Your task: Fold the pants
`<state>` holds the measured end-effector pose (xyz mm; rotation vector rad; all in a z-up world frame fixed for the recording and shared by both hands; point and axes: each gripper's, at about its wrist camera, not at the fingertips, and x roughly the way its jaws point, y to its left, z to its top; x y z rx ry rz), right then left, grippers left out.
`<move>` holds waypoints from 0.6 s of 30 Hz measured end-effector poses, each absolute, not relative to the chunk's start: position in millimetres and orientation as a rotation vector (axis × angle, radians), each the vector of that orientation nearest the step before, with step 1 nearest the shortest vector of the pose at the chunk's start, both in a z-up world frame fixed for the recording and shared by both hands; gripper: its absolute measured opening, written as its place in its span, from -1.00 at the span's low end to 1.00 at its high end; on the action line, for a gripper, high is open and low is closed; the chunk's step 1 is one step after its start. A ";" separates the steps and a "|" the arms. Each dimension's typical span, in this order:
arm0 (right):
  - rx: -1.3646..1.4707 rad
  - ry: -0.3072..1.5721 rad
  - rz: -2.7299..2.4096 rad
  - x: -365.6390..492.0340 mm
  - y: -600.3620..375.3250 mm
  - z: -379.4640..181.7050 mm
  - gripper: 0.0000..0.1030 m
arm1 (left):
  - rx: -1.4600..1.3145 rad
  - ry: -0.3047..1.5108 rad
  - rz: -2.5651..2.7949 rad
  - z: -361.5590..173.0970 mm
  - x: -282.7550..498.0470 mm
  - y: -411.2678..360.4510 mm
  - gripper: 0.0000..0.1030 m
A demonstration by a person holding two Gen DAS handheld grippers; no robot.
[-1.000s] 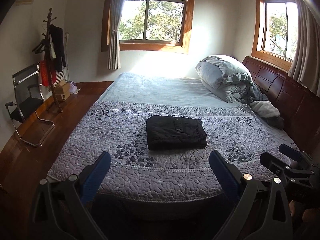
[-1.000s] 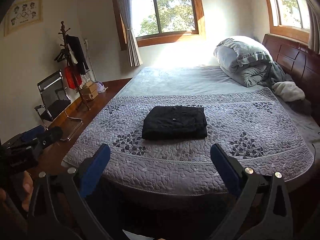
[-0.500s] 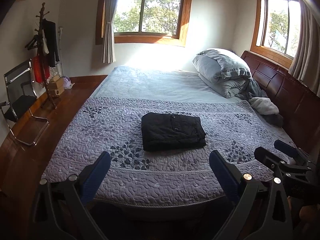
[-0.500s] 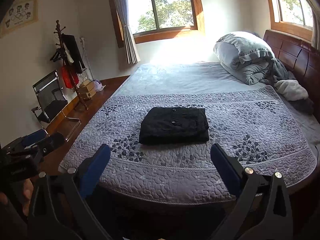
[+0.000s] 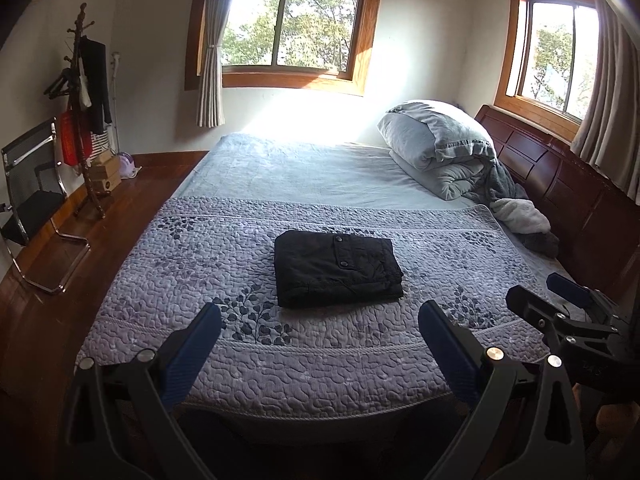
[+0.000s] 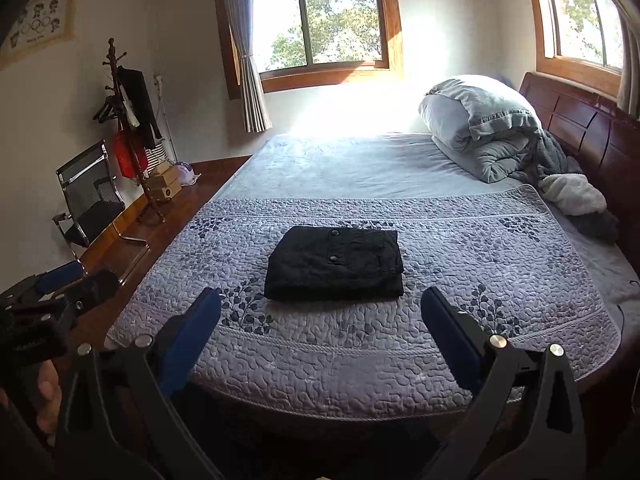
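Black pants [image 5: 337,267] [image 6: 335,263] lie folded into a neat rectangle in the middle of the quilted grey bedspread [image 5: 224,344] [image 6: 500,344], pocket buttons facing up. My left gripper [image 5: 320,322] hangs open at the foot of the bed, well short of the pants, its blue pads empty. My right gripper [image 6: 321,306] is open too, held back from the bed edge with nothing between its pads. The right gripper [image 5: 560,300] also shows at the right edge of the left wrist view, and the left gripper [image 6: 56,284] at the left edge of the right wrist view.
A rolled grey duvet [image 5: 440,148] and a white fleece [image 5: 520,216] sit by the dark wooden headboard [image 5: 576,192] on the right. A mesh chair [image 5: 32,196], a coat stand [image 5: 86,112] and boxes stand on the wooden floor at left.
Both cameras have tilted slightly downward, so the room sits lower and the pants a bit nearer the fingers. The pants have not moved and both grippers stay open.
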<state>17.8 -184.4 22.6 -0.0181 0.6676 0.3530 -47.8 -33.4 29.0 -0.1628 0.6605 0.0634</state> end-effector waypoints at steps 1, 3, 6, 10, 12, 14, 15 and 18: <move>-0.017 0.676 0.356 16.9 -182.4 19.7 0.94 | -0.164 0.671 0.058 27.0 -48.1 -34.5 0.93; -0.019 0.695 0.367 14.5 -177.6 13.8 0.94 | -0.155 0.683 0.057 23.7 -49.6 -37.3 0.93; -0.029 0.719 0.374 12.4 -172.2 5.6 0.94 | -0.153 0.693 0.056 21.2 -51.2 -39.0 0.93; -0.028 0.734 0.380 12.4 -170.0 1.7 0.94 | -0.192 0.710 0.052 17.7 -50.1 -33.3 0.93; -0.034 0.733 0.382 12.5 -169.2 2.0 0.94 | -0.199 0.714 0.066 15.2 -49.5 -30.7 0.93; -0.035 0.735 0.383 13.6 -169.5 1.9 0.94 | -0.197 0.716 0.079 13.0 -49.2 -29.0 0.93; -0.035 0.737 0.383 14.5 -169.6 1.2 0.94 | -0.196 0.718 0.084 12.1 -48.8 -28.3 0.93; -0.028 0.741 0.382 15.7 -171.5 -0.8 0.94 | -0.187 0.720 0.098 11.0 -46.9 -28.1 0.93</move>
